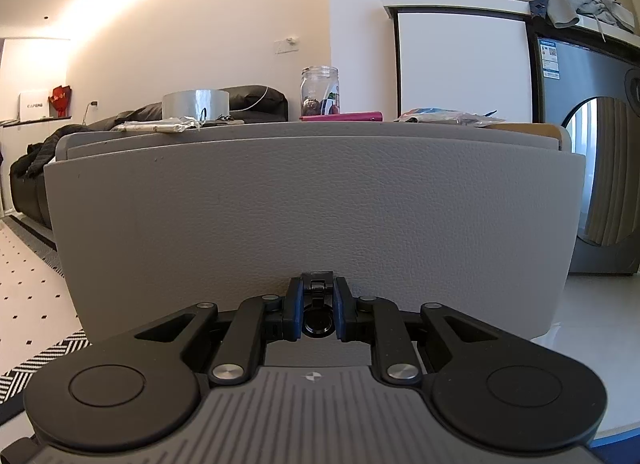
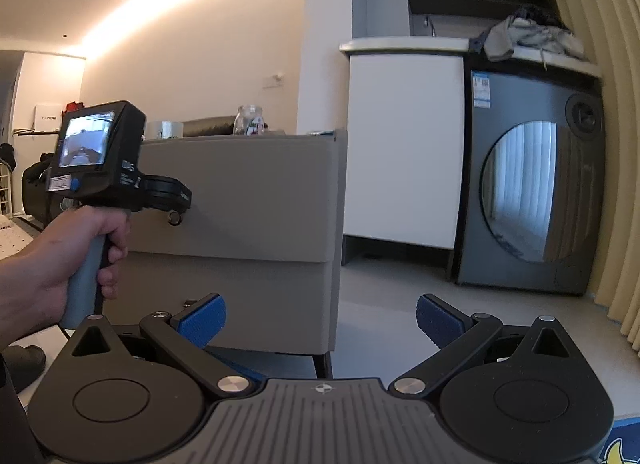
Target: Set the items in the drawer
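Note:
A grey leather-look nightstand fills the left wrist view, its upper drawer front (image 1: 312,204) standing slightly proud of the body. My left gripper (image 1: 318,292) is shut on the drawer's small black ring pull (image 1: 317,322) low on that front. In the right wrist view a hand holds that left gripper (image 2: 176,200) against the drawer front (image 2: 248,200), with the ring pull (image 2: 175,218) hanging below its fingers. On the top sit a tape roll (image 1: 196,104), a glass jar (image 1: 320,90), a magenta flat item (image 1: 342,116) and plastic packets (image 1: 448,116). My right gripper (image 2: 320,320) hangs open and empty, low beside the stand's right corner.
A grey front-loading washing machine (image 2: 528,192) and a white cabinet (image 2: 404,144) stand right of the nightstand, with clothes (image 2: 528,34) piled on the counter above. A beige curtain (image 2: 600,104) is at far right. A black sofa (image 1: 32,176) lies behind at left. Pale floor (image 2: 400,304) lies between.

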Demonstrator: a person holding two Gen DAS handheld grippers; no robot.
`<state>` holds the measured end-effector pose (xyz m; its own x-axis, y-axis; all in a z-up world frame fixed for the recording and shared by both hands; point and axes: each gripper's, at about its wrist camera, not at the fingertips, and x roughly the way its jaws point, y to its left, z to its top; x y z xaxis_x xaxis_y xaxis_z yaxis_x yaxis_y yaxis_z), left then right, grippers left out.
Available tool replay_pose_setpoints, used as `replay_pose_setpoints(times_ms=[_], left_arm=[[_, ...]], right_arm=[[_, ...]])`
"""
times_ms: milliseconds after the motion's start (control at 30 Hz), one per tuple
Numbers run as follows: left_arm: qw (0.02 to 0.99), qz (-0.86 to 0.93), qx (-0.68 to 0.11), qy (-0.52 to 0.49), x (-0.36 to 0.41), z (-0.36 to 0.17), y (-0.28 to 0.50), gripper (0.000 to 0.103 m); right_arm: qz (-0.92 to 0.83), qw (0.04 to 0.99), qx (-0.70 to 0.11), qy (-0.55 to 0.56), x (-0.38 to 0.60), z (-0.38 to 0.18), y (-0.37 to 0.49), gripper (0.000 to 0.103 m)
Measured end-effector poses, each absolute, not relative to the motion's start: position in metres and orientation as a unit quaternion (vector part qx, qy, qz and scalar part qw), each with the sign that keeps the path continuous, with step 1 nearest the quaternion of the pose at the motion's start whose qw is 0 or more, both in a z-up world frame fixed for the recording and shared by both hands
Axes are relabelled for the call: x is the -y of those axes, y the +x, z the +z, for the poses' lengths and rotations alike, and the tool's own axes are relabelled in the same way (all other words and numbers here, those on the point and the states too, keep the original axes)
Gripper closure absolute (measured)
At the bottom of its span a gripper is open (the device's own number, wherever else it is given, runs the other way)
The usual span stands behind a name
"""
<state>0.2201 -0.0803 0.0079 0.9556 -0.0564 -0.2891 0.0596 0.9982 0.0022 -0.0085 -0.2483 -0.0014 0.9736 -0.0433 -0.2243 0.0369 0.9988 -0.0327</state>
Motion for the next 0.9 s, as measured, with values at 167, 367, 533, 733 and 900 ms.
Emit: replay_pose_setpoints(times_ms=[167, 367, 533, 733, 900], left_arm=[[0.989, -0.033, -0.142, 0.008, 0.079, 0.007, 0.215, 0.086], [0.989, -0.036, -0.142, 0.001, 0.076, 0.007, 0.209, 0.086], [0.99, -0.032, -0.137, 0.006, 0.078, 0.006, 0.201, 0.086], [0.99, -0.034, -0.139, 0.006, 0.077, 0.006, 0.196, 0.086], [0.99, -0.033, -0.138, 0.007, 0.077, 0.006, 0.191, 0.086]], right_arm=[[-0.026, 0.995, -0.092, -0.006, 0.253, 0.01, -0.004, 0.0], [-0.028, 0.996, -0.084, -0.004, 0.256, 0.018, -0.003, 0.0], [-0.033, 0.996, -0.083, -0.021, 0.258, 0.017, -0.002, 0.0], [-0.035, 0.996, -0.085, -0.004, 0.263, 0.019, 0.003, 0.0], [-0.031, 0.996, -0.085, -0.003, 0.265, 0.018, 0.005, 0.0]])
